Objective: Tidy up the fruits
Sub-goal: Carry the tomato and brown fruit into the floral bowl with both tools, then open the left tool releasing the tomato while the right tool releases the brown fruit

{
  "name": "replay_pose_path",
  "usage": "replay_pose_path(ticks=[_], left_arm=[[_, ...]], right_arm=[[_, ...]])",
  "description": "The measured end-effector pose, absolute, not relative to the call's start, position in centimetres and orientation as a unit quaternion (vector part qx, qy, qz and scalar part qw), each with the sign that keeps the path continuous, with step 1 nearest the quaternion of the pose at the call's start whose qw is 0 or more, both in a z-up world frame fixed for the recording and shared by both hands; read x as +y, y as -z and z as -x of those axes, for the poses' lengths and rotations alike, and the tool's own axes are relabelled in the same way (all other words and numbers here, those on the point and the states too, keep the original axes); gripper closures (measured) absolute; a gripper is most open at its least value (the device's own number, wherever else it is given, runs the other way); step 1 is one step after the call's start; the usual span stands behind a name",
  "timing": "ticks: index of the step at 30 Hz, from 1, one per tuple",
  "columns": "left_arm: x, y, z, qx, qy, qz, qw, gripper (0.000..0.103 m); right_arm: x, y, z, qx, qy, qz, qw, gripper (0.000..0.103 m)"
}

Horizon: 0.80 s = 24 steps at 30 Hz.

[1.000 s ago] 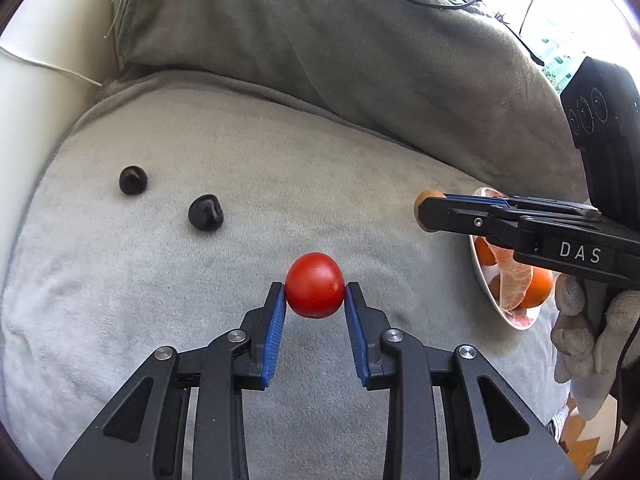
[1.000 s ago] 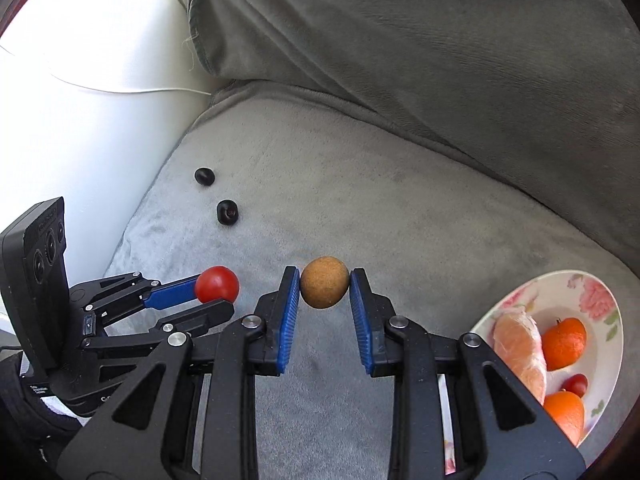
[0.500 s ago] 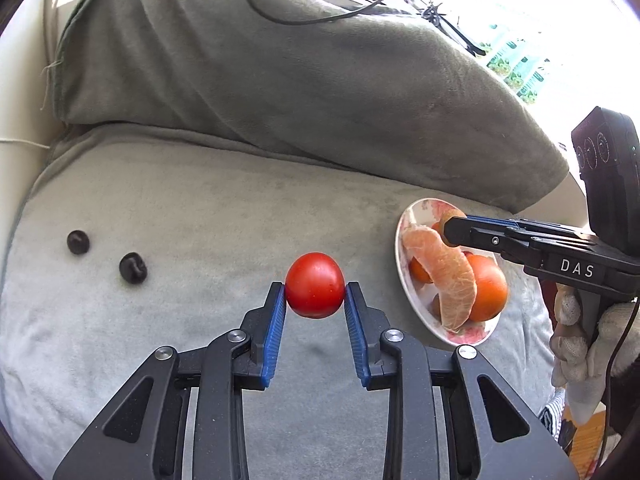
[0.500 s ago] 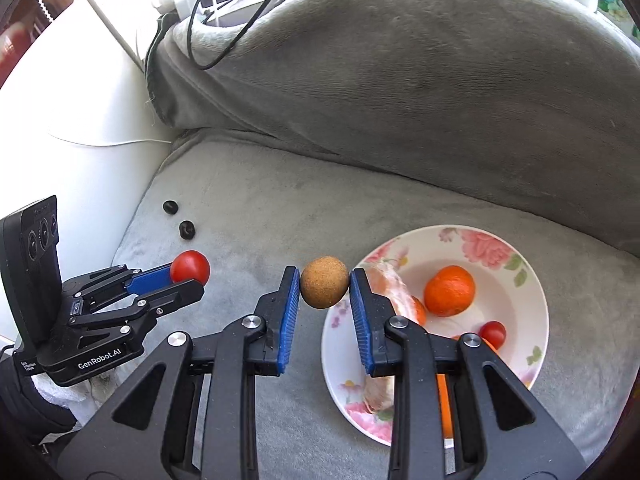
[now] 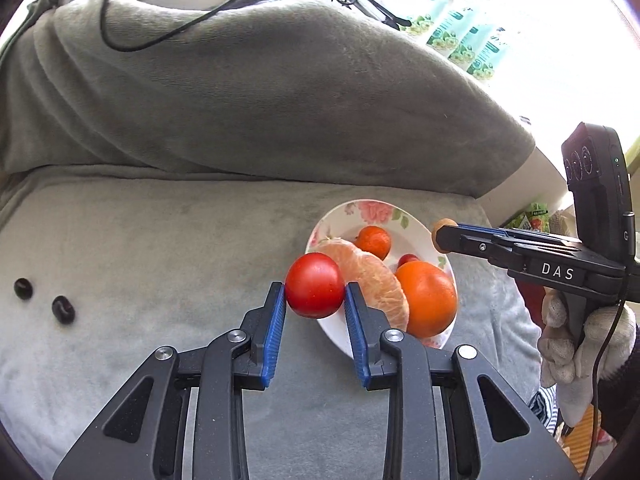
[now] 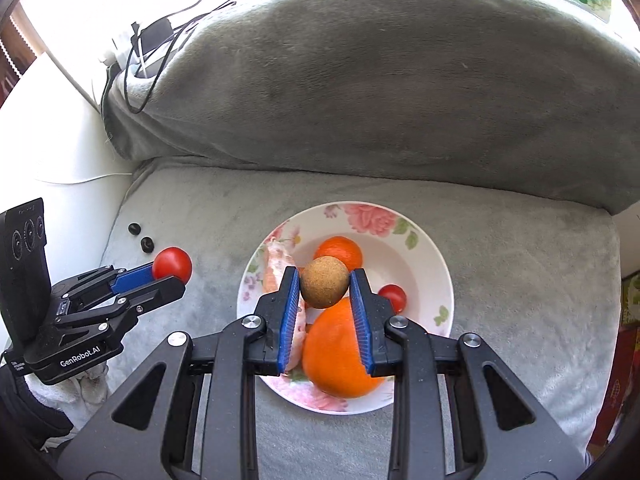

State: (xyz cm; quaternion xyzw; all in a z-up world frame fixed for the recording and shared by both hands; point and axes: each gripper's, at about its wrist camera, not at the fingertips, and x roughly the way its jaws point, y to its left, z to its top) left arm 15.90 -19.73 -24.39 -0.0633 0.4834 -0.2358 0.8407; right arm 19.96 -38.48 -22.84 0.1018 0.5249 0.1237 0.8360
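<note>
My left gripper (image 5: pixel 315 304) is shut on a red tomato (image 5: pixel 315 285) and holds it just left of a floral plate (image 5: pixel 376 212). It also shows in the right wrist view (image 6: pixel 170 274) with the tomato (image 6: pixel 173 264). My right gripper (image 6: pixel 325 292) is shut on a small brown round fruit (image 6: pixel 324 282) above the plate (image 6: pixel 424 248). The plate holds a large orange (image 6: pixel 340 356), a small orange (image 6: pixel 340 250), a peeled citrus (image 5: pixel 368 276) and a small red fruit (image 6: pixel 393 295).
Two small dark fruits (image 5: pixel 63 309) (image 5: pixel 23 288) lie on the grey cushion (image 5: pixel 160 248) at the far left. A grey backrest cushion (image 5: pixel 240 100) rises behind. Cables (image 5: pixel 180 20) lie on top of it. White surface (image 6: pixel 52 140) borders the cushion's left.
Both grippers have moved right toward the plate with their fruits. The right gripper now hangs over the plate; the left gripper's tomato is at the plate's left edge.
</note>
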Motion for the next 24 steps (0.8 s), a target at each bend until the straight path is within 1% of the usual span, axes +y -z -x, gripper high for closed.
replay_pose_path(ticks=[13, 24], left_arm=[[-23.7, 24.2, -16.6, 0.488, 0.273, 0.042, 0.828, 0.075], [-26.0, 24.5, -16.7, 0.497, 0.292, 0.035, 0.817, 0.075]], right_arm=[[-42.7, 24.1, -19.9, 0.529, -0.096, -0.128, 0.833, 0.076], [-43.7, 24.8, -20.9, 0.534, -0.095, -0.133, 0.830, 0.076]])
